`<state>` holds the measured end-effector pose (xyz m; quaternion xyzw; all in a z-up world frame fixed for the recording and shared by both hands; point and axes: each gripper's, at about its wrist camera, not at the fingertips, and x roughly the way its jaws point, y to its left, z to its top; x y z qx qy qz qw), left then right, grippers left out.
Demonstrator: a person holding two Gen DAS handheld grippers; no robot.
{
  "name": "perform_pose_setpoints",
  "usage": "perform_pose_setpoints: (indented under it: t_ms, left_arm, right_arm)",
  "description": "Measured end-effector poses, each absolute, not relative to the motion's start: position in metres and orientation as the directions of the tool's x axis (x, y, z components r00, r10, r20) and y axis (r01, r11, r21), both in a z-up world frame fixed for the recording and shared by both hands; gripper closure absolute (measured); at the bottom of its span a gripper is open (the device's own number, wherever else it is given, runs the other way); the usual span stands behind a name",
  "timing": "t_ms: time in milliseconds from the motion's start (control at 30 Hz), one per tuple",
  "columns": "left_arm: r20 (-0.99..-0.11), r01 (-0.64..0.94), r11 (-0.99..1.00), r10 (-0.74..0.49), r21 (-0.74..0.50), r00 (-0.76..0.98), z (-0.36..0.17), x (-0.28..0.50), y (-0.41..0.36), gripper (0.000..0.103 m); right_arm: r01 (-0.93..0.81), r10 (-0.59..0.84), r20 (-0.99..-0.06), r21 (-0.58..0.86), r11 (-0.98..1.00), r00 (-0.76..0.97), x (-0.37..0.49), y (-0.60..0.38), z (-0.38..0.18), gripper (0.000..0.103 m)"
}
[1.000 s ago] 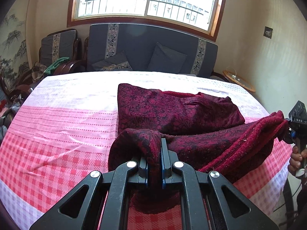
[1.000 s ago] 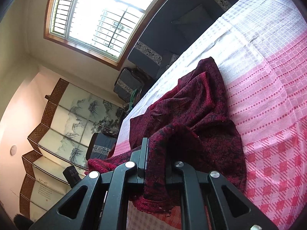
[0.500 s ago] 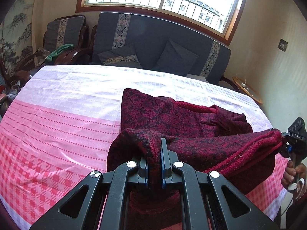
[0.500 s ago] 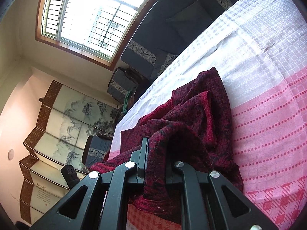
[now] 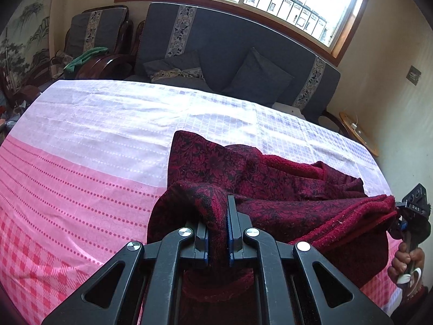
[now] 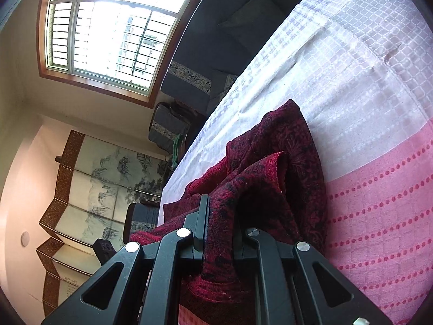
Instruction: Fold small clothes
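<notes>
Here, the left gripper [image 5: 217,233] has its fingers clamped on one corner of the dark red garment [image 5: 270,178]. The right gripper [image 6: 220,233] grips the opposite corner. The garment's far part lies on the pink-and-white tablecloth [image 5: 94,146] covering the counter; the near edge is lifted between both grippers.

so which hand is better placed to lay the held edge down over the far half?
Probably neither alone. Left tongs and right tongs are each clamped on a corner of the dark red garment, its edge stretched between them over the tablecloth. If one leads, the left: it looks squarely onto the far half.
</notes>
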<state>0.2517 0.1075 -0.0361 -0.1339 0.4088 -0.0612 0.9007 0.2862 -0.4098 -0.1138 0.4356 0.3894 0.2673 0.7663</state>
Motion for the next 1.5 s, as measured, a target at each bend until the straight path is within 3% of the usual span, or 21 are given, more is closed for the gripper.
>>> perform_pose_setpoints:
  t_ms: [267,367,400,467,500,533,633,767,867,1067,1200,1400,1500]
  left_arm:
    - [-0.693,-0.05,0.884,-0.328,-0.465,0.642,-0.052,0.272,0.127,0.088]
    - [-0.676,-0.063,0.854,-0.361,-0.516,0.642,-0.053,0.276,0.134,0.086]
    - [-0.672,-0.069,0.846,-0.367,-0.529,0.643,-0.053,0.277,0.136,0.086]
    - [-0.659,-0.083,0.821,-0.389,-0.565,0.644,-0.052,0.279,0.14,0.084]
    - [-0.65,-0.091,0.804,-0.402,-0.587,0.645,-0.052,0.28,0.143,0.084]
    - [-0.641,-0.1,0.788,-0.412,-0.607,0.647,-0.051,0.281,0.146,0.081]
    - [-0.606,-0.089,0.749,-0.454,-0.657,0.653,-0.047,0.286,0.15,0.074]
    - [-0.556,-0.036,0.716,-0.508,-0.697,0.658,-0.035,0.29,0.149,0.037]
    - [-0.545,-0.017,0.732,-0.491,-0.681,0.68,-0.022,0.289,0.145,0.027]
    - [-0.524,0.001,0.786,-0.413,-0.619,0.745,-0.004,0.285,0.155,0.017]
    - [-0.569,-0.047,0.823,-0.348,-0.566,0.745,-0.015,0.28,0.167,0.017]
    - [-0.645,-0.041,0.9,-0.277,-0.433,0.712,-0.045,0.26,0.158,0.017]
    - [-0.62,0.015,0.913,-0.288,-0.407,0.73,-0.039,0.25,0.146,0.017]
  right_arm:
    - [-0.06,0.771,-0.317,0.907,0.416,0.553,0.301,-0.413,-0.124,0.088]
    - [-0.045,0.775,-0.27,0.933,0.358,0.572,0.303,-0.422,-0.13,0.082]
    - [-0.041,0.771,-0.247,0.942,0.333,0.587,0.302,-0.426,-0.132,0.075]
    - [-0.046,0.757,-0.174,0.965,0.26,0.63,0.299,-0.44,-0.134,0.05]
    - [-0.056,0.744,-0.139,0.972,0.23,0.653,0.296,-0.446,-0.134,0.032]
    - [-0.063,0.729,-0.122,0.973,0.221,0.674,0.294,-0.452,-0.132,0.03]
    - [-0.081,0.711,-0.107,0.971,0.225,0.695,0.289,-0.463,-0.124,0.03]
    - [-0.146,0.727,-0.1,0.952,0.268,0.68,0.277,-0.458,-0.108,0.03]
    - [-0.189,0.758,-0.167,0.914,0.359,0.63,0.273,-0.435,-0.098,0.03]
    - [-0.228,0.747,-0.348,0.805,0.547,0.567,0.272,-0.39,-0.095,0.03]
    - [-0.217,0.721,-0.418,0.763,0.608,0.552,0.262,-0.383,-0.106,0.03]
    - [-0.196,0.715,-0.427,0.767,0.61,0.554,0.247,-0.394,-0.122,0.032]
    - [-0.216,0.691,-0.427,0.738,0.639,0.583,0.244,-0.395,-0.102,0.03]
